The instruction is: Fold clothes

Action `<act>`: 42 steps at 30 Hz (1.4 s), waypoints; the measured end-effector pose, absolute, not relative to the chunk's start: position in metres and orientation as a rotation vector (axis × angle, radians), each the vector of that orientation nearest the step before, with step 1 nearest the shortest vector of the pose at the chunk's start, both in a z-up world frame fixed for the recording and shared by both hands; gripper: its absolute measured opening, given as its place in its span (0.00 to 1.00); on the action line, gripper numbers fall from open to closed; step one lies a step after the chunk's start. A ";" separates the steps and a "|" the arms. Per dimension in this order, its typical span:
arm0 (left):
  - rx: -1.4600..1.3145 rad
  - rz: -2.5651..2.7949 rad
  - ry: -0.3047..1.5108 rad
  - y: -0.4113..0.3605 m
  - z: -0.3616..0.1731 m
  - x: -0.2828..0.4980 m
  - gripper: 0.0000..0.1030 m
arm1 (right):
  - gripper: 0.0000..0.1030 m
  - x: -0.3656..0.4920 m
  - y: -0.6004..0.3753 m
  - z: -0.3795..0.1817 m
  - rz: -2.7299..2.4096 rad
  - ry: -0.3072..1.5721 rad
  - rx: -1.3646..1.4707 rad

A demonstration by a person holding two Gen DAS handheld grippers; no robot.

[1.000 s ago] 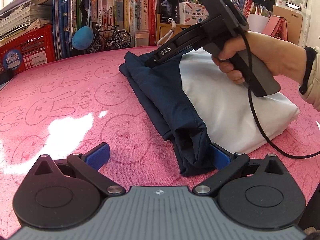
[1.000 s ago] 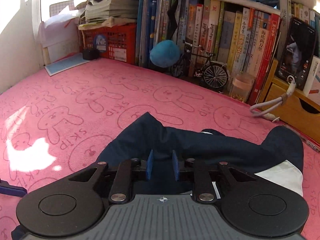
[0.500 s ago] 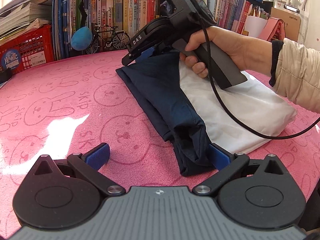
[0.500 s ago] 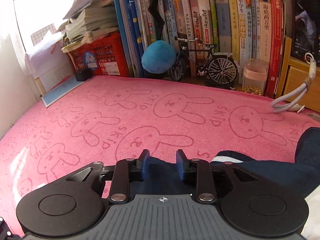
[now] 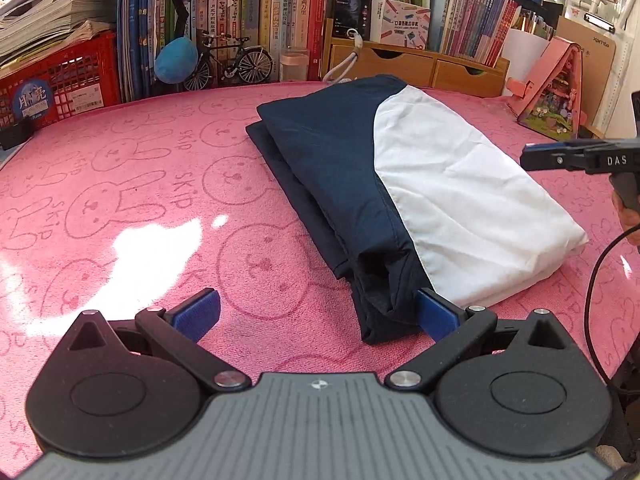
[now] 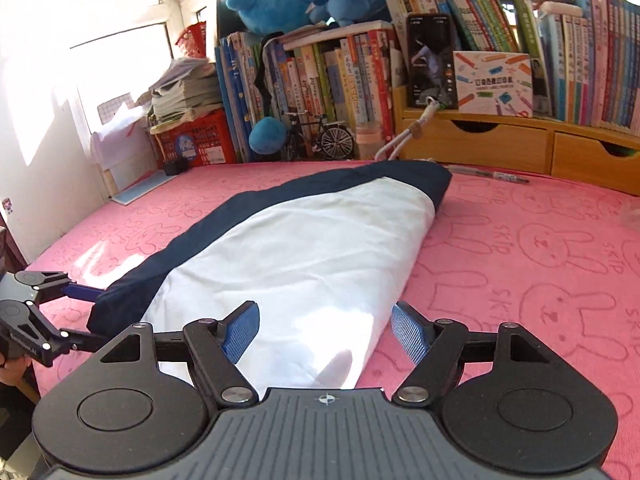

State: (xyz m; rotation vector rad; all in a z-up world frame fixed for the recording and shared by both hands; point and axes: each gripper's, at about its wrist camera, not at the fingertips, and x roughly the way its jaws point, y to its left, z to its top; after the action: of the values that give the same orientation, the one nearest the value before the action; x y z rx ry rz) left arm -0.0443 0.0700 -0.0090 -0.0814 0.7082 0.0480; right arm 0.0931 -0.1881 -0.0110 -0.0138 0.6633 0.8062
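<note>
A folded navy and white garment [image 5: 404, 184] lies flat on the pink rabbit-print cloth [image 5: 140, 208]. My left gripper [image 5: 316, 314] is open at the garment's near navy end, its right pad touching the fabric edge. My right gripper [image 6: 326, 332] is open, hovering over the white near end of the garment [image 6: 304, 256]. The right gripper's tip [image 5: 538, 159] shows at the right edge of the left wrist view, clear of the garment. The left gripper [image 6: 60, 312] appears at the far left of the right wrist view.
Books [image 5: 256, 24], a red crate [image 5: 60, 76], a model bicycle [image 5: 232, 60], a blue plush ball [image 5: 176, 60] and wooden drawers [image 5: 420, 64] line the back. A pink toy house [image 5: 552, 92] stands at the right. A pen [image 6: 488, 174] lies behind the garment.
My right gripper let go of the garment's far navy edge, opened, and pulled back to the near right side. The navy layer now lies flat. The left gripper has not moved.
</note>
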 end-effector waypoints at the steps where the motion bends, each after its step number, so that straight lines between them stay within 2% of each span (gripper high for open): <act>1: -0.080 0.056 0.700 0.071 -0.001 -0.046 1.00 | 0.72 0.087 -0.201 -0.016 0.792 0.673 0.013; 5: -0.084 0.060 0.613 0.065 0.033 -0.050 1.00 | 0.72 0.077 -0.230 -0.033 0.780 0.702 0.117; 8: -0.148 -0.011 0.594 0.056 0.039 -0.046 1.00 | 0.73 0.061 -0.231 -0.032 0.820 0.663 0.055; 16: -0.101 -0.017 0.734 0.021 -0.008 -0.031 1.00 | 0.99 0.008 -0.223 -0.032 0.902 0.538 -0.197; 19: -0.057 0.023 0.792 0.018 -0.029 -0.028 1.00 | 1.00 -0.006 -0.216 -0.039 0.888 0.510 -0.259; 23: -0.051 0.055 0.785 0.021 -0.031 -0.033 1.00 | 1.00 -0.004 -0.210 -0.045 0.835 0.513 -0.218; 31: -0.241 0.027 0.624 0.040 -0.005 -0.035 1.00 | 1.00 0.003 -0.191 -0.048 0.728 0.497 -0.242; 35: -0.198 0.226 0.723 0.049 -0.026 -0.017 1.00 | 1.00 0.002 -0.193 -0.051 0.632 0.513 -0.307; 37: -0.162 0.246 0.715 0.051 -0.034 -0.020 1.00 | 1.00 0.001 -0.202 -0.052 0.576 0.500 -0.335; 42: -0.125 0.243 0.715 0.050 -0.035 -0.025 1.00 | 1.00 0.008 -0.229 -0.056 0.540 0.588 -0.214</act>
State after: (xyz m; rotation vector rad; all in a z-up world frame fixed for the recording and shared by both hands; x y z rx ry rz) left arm -0.0245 0.0497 -0.0352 -0.1254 0.7151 0.2430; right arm 0.0081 -0.2289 -0.0564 -0.2135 0.5879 0.5398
